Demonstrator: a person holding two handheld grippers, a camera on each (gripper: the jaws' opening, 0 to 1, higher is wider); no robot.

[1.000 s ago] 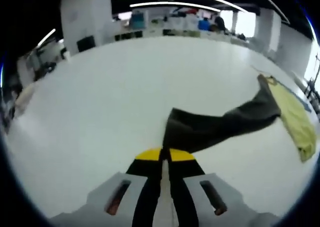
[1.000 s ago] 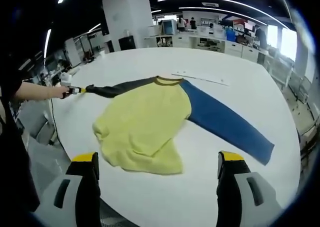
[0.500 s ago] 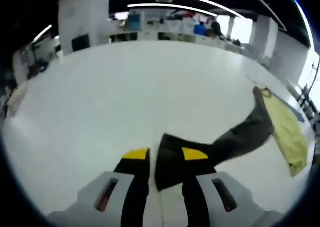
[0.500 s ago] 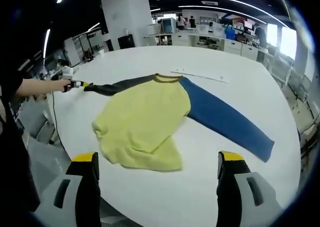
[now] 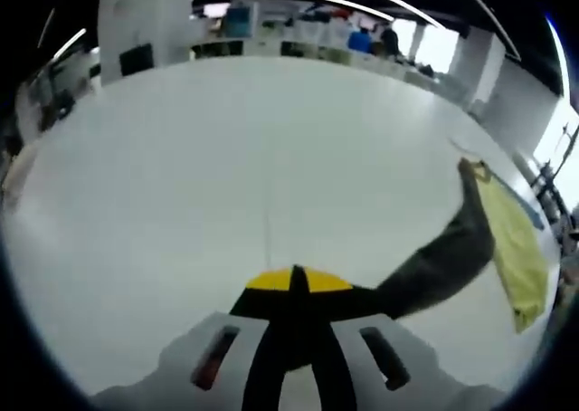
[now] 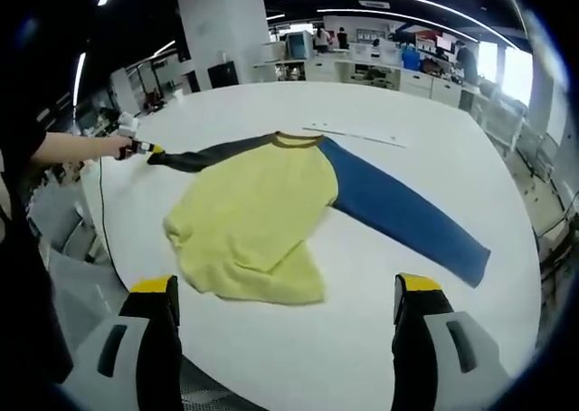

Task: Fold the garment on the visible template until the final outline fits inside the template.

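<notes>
No brand, label or legible writing shows on anything here.

In the right gripper view, at far left, your hand [image 6: 107, 145] holds the left gripper [image 6: 143, 148] at the cuff of the dark grey sleeve [image 6: 204, 155], which runs right to the olive collar of the yellow long-sleeved shirt [image 6: 255, 219]. The shirt's body lies crumpled on the large white round table [image 6: 398, 171], its hem nearest your right gripper [image 6: 285, 316], whose yellow-tipped black jaws stand wide apart with nothing between them, well short of the cloth. The blue sleeve [image 6: 400, 212] stretches flat toward the right edge. Beyond the collar lies a thin pale strip [image 6: 355, 137], too small to identify; no template outline is clear.

In the left gripper view, your left gripper [image 5: 296, 282] has its jaws pressed together on the dark grey sleeve's [image 5: 434, 266] end. The sleeve leads right to the yellow shirt [image 5: 511, 253], which is cut off at the edge. The cuff itself is hidden behind the jaws.
</notes>
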